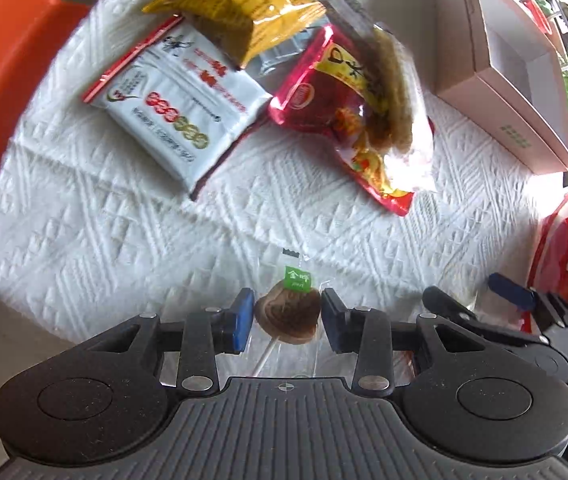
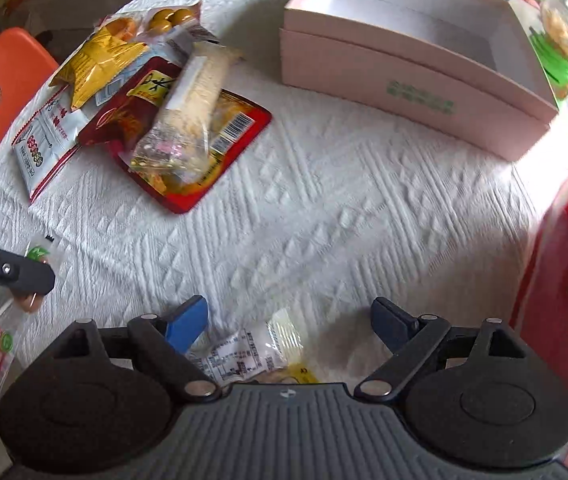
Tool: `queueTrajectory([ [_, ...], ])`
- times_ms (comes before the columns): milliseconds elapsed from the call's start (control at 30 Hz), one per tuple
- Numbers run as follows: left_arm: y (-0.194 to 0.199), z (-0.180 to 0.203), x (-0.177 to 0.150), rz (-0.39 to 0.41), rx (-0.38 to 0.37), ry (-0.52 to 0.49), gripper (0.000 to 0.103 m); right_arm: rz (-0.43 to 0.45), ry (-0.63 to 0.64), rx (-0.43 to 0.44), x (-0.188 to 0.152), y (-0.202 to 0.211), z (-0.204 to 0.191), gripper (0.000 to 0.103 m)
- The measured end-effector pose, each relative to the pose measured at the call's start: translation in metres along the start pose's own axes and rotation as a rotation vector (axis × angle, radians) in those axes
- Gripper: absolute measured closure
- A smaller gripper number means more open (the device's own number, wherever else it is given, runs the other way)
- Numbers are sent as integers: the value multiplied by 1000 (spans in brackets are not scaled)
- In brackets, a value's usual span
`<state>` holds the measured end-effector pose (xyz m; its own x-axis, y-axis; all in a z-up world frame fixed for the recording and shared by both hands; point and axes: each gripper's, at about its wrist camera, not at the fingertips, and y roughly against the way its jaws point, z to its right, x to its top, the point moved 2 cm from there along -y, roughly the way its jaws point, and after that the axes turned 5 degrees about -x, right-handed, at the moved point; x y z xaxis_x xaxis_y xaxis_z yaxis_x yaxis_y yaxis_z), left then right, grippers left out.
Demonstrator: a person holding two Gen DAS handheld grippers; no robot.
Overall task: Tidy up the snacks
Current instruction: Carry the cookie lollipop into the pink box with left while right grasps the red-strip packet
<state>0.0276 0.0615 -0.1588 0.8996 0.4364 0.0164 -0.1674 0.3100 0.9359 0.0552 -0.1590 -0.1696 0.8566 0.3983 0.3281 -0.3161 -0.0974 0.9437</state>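
Blue pads of the left gripper (image 1: 287,318) are flanking a wrapped lollipop (image 1: 288,316) without clearly pinching it, while the right gripper (image 2: 288,322) is gaping wide over a small snack packet (image 2: 244,350).

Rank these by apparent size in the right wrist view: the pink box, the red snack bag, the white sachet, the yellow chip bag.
1. pink box
2. red snack bag
3. white sachet and yellow chip bag: they look alike, both partly covered, so unranked.
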Motion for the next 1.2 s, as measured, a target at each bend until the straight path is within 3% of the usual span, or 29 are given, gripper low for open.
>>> queueTrajectory([
  [300, -2, 10, -1, -18, -15, -14, 61, -16, -228, 5, -22, 36, 26, 14],
  [467, -10, 14, -2, -50, -2, -45, 61, -74, -154, -5, -48, 34, 10, 14],
  [533, -15, 19, -3, -56, 12, -70, 61, -149, -248, -12, -52, 25, 17, 14],
  [633, -19, 26, -2, -54, 41, -114, 61, -240, -505, 56, -54, 15, 30, 14],
  [733, -20, 29, 0, -48, 85, -155, 61, -251, -658, 119, -48, 10, 31, 14],
  [900, -18, 31, 0, -46, 102, -179, 61, -251, -560, -18, -19, -1, 15, 15],
  [1033, -16, 43, 1, -40, 48, -176, 61, -227, -359, -89, -20, 7, 2, 43],
  [1200, -10, 79, 17, 9, -17, -219, 61, -185, -263, -104, -33, 30, 15, 49],
])
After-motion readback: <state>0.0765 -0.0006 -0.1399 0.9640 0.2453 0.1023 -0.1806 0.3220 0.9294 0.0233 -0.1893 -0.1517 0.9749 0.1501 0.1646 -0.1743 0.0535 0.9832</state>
